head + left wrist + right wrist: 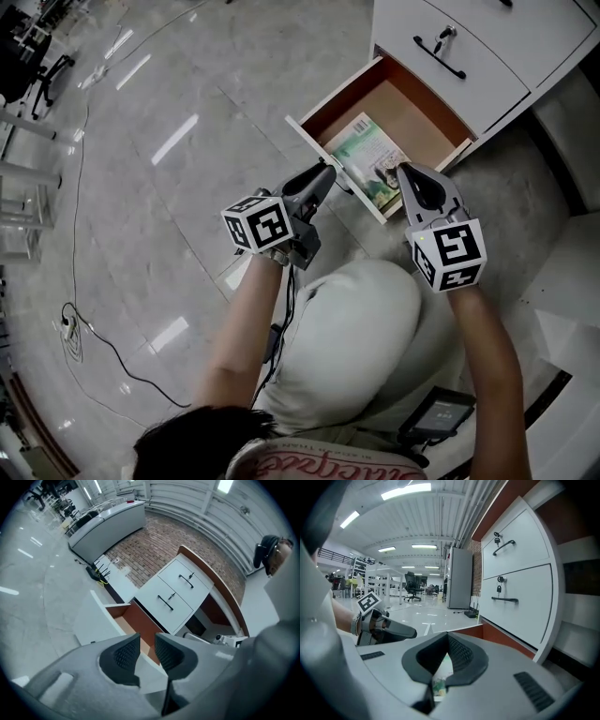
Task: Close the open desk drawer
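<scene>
Rigid drawer (412, 112), upper centre, should slide easily; push its white front (314, 146). Left hand-held gripper (326, 175) open, right hand-held gripper (406, 172) closed, both empty.

Person with dark hair, wearing pale trousers (366, 319) and a light top (314, 466) with red lettering. The left gripper (326, 175) and right gripper (405, 172) are grey, with black ribbed pads (124, 656). Each bears a white cube (259, 223) printed with black square markers. A black cable (275, 342) runs from the left gripper.

Floor (169, 141) shone glossy, drawer (417, 112) was smooth white outside, matt wood-brown inside, book (368, 157) had a paper cover, brick wall (154, 545) looked rough, left gripper (146, 641) was matt grey plastic, pads (125, 654) ribbed.
</scene>
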Available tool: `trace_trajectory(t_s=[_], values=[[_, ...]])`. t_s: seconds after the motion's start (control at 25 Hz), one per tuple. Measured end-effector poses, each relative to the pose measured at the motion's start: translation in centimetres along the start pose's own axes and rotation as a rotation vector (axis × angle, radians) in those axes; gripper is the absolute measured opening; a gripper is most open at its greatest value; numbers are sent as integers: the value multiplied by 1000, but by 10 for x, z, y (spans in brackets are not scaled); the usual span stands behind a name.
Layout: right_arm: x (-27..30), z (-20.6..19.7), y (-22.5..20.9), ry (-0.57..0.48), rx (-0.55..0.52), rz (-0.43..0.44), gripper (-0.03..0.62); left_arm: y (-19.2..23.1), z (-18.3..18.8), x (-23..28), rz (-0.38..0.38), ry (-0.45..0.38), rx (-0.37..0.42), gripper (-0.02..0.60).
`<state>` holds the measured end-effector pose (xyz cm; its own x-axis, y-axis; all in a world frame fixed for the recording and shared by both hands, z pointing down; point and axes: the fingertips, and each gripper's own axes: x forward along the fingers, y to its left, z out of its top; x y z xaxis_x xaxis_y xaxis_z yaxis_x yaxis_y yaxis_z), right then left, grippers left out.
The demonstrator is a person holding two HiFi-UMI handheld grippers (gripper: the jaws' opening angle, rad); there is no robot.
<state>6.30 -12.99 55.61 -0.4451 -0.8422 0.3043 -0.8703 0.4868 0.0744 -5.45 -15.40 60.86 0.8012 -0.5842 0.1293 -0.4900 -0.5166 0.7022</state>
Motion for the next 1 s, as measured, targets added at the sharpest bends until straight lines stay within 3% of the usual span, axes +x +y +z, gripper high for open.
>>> trace_trajectory(t_s=[0.4,0.76,1.0], values=[[4,-38,7,-2,52,-14,11,49,-68,-2,102,58,-257,93],[3,-52,7,-19,60,-22,11,85,-94,13,114,-28,-571,87],[0,-49,9,-35,58,-19,11,97,-93,28,83,-80,-652,87]])
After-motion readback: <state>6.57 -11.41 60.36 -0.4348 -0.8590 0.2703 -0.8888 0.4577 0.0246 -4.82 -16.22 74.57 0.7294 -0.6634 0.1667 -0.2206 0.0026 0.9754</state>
